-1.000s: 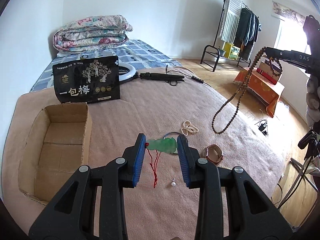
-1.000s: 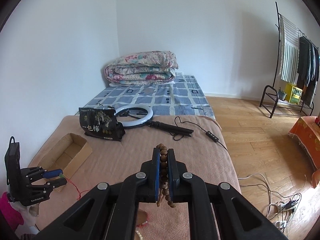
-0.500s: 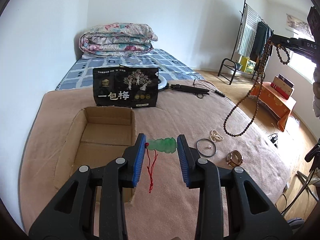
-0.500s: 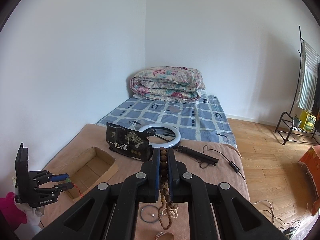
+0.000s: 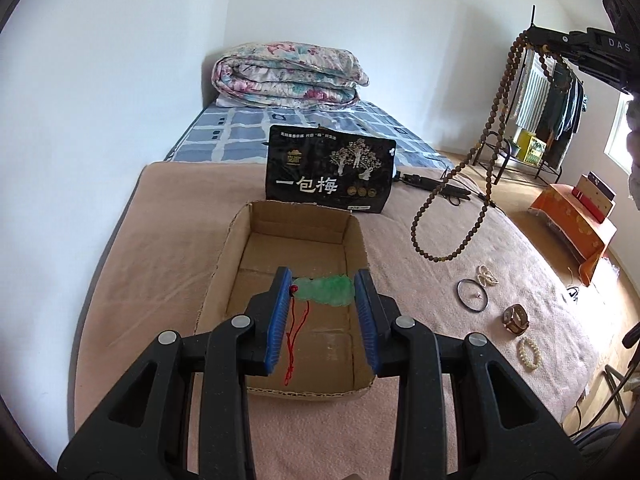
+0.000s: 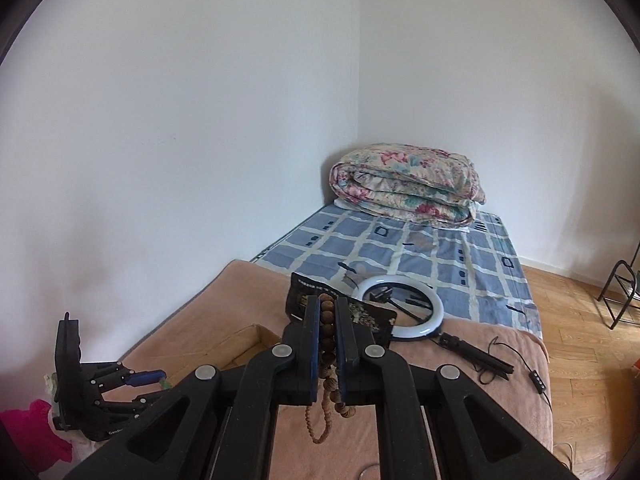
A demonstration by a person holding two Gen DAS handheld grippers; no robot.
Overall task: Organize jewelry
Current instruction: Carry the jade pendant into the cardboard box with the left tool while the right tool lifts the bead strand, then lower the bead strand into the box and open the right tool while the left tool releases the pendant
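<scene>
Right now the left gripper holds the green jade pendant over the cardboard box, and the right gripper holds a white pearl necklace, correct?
Not quite: the right gripper holds a brown wooden bead necklace, as the right wrist view shows. The left gripper does hold the green jade pendant over the cardboard box.

Home bedroom. Low bed (image 5: pixel 168 216) under tan blanket, blue checked sheet (image 6: pixel 404 248) at far end by white corner walls. Folded floral quilt (image 5: pixel 288 76) stacked far on bed. Far right: metal clothes rack (image 5: pixel 548 96) hung with garments, wood plank floor (image 6: pixel 576 320), window (image 5: pixel 622 136). Low stand draped in orange cloth (image 5: pixel 576 228) at right. Ring light (image 6: pixel 400 308) lying on bed.
</scene>
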